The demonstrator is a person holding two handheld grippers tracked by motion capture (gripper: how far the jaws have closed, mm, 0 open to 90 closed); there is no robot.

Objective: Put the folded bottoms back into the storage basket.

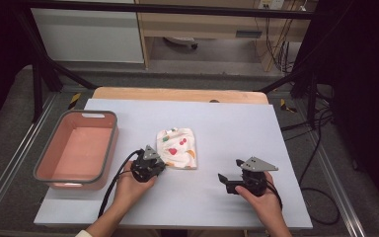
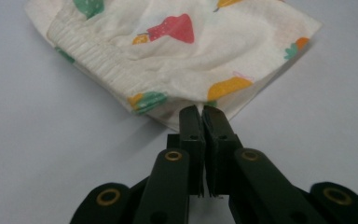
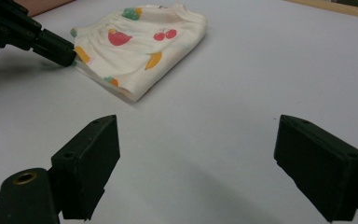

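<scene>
Nearest, at the near edge of the pale grey-blue desk top: two black grippers. Toward the left edge, an empty pink rectangular plastic basin with grey rim. Mid-desk, a folded cream cloth printed with fruit. Left gripper pinching the cloth's near corner, jaws pressed together. Right gripper spread wide, apart from the cloth.

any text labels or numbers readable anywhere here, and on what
None can be read.
The folded cloth carries fruit pictures, no words.
The pink bin, the left gripper and the right gripper show no markings.
A dark plate on the cabinet at the back may be a label; too small and blurred to read.
</scene>
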